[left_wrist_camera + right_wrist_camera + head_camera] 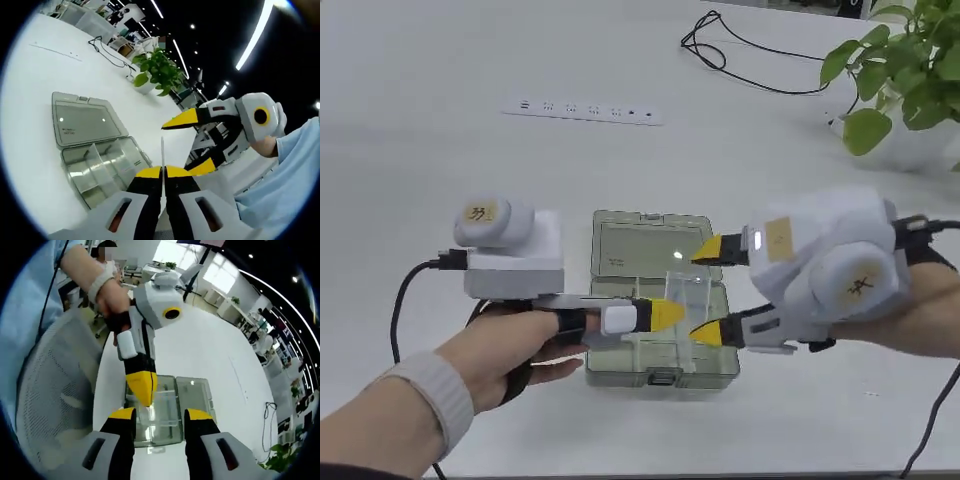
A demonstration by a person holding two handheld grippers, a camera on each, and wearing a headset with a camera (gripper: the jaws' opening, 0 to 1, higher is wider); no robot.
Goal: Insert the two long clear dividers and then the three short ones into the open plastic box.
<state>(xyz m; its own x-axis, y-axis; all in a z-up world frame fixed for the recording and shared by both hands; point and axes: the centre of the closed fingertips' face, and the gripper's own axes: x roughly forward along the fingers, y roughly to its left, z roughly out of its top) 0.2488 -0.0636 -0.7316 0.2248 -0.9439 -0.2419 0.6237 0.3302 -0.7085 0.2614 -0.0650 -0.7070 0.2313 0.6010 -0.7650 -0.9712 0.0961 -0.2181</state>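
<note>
A green see-through plastic box point(630, 377) lay on the white table point(470, 180) with its lid open flat on the far side. A hand point(510, 350) held the left gripper point(672, 313) over the box. Its yellow jaws were pinched on a clear divider point(692, 290), which stood up above the box. The right gripper point(704, 292) came in from the other side, with its jaws wide apart, one above and one below. Far back lay a white power strip point(582, 110), a black cable point(740, 48) and a leafy green plant point(900, 70).
</note>
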